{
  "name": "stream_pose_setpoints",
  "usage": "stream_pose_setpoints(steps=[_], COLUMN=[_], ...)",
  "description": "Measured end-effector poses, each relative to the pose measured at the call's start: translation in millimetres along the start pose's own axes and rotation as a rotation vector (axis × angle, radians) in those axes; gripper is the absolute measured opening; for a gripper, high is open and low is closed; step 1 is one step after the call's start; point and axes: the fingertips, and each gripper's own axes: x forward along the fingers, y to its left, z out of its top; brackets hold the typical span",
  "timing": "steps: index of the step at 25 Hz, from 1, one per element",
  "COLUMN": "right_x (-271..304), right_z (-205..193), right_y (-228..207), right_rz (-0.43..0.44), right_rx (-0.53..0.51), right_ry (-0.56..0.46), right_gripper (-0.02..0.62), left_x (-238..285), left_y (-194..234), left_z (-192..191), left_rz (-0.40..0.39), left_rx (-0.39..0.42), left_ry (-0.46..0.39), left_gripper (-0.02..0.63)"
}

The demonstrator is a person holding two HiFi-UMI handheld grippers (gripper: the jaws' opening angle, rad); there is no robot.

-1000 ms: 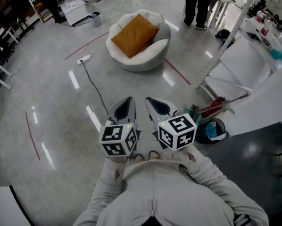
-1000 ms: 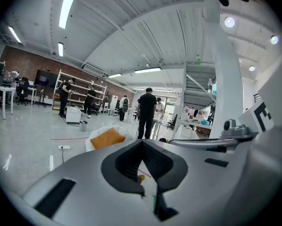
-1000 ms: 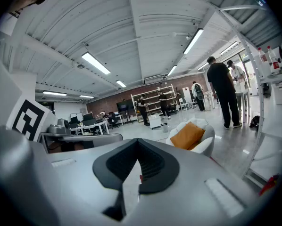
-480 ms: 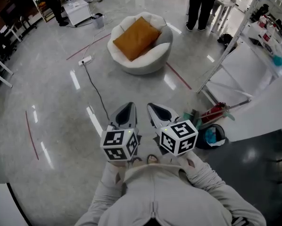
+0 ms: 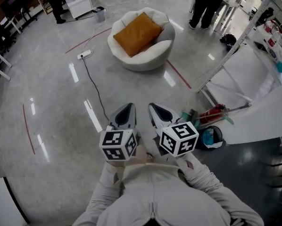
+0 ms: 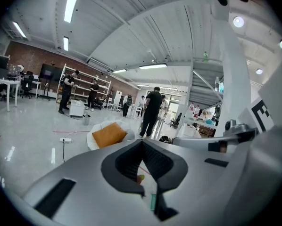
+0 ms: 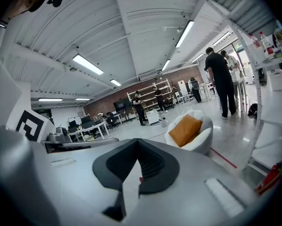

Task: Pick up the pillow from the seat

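left gripper [image 5: 129, 106] and right gripper [image 5: 151, 106] grey; beige sleeves [image 5: 208, 174].
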Motion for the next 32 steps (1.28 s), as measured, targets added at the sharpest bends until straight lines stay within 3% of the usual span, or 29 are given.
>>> stream_pose_setpoints(steps=[10,32], right_x=[77,332], right_z=[12,129], right_y=[-32,-139], right_rz=[0.016,-0.131], right_rx=[0.012,0.022], right_ry=[0.025,-0.008], right_gripper=[-0.002,-0.002], left_x=[71,303], left_y=[46,205], left_z=[25,141], left_rz=[-0.017,-0.124], left_rx=[-0.007,0.053], left_ry=[0.003,0.069], left_gripper=[0.002,0.002])
